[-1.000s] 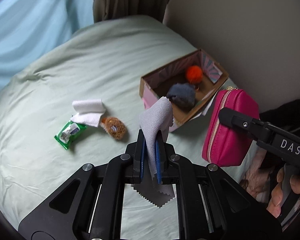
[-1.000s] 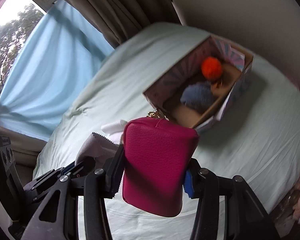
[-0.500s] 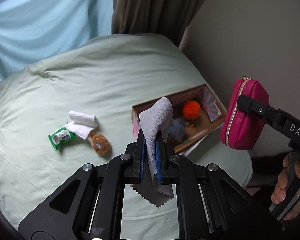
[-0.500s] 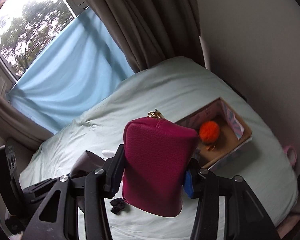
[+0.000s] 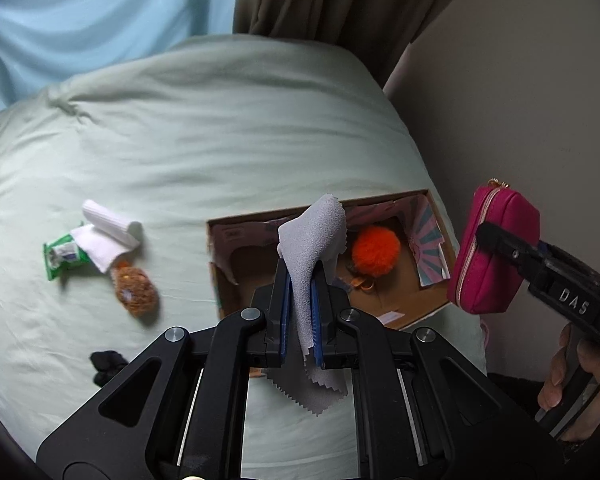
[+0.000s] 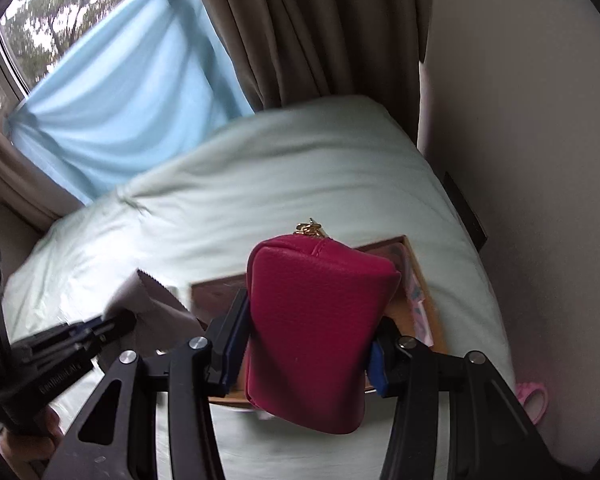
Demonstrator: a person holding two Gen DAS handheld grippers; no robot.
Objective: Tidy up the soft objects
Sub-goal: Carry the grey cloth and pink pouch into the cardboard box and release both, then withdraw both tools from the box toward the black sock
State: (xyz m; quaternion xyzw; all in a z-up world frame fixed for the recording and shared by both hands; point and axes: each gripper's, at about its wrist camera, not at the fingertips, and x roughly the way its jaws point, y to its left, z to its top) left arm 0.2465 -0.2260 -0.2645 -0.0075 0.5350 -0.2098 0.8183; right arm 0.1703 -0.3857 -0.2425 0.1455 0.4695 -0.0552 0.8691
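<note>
**Above the bed, both claws loaded**

Between my left claw fingers sits a thin grey cloth, suede-like with a pinked zigzag edge; its top flops forward in a soft peak and its tail hangs below the blue pads. My right claw is clamped across a magenta pouch, pebbled faux leather, rounded and boxy, with a gold zipper pull at its top. Both hang in the air over the bed, the pouch out beyond the box's right edge.

Beneath the cloth lies an open cardboard box with printed inner walls, and a fluffy orange pompom rests inside it.

Only my left view shows what lies on the pale green sheet left of the box: a rolled white ribbed cloth overlapping a green wipes packet, a brown furry ball just beside them, and a small black crumpled item nearer me. It also shows the pouch's zipper side.

My right view, somewhat blurred, hides most of the box behind the pouch, yet adds the window, the blue curtain, and a pink object below the bed's edge.
</note>
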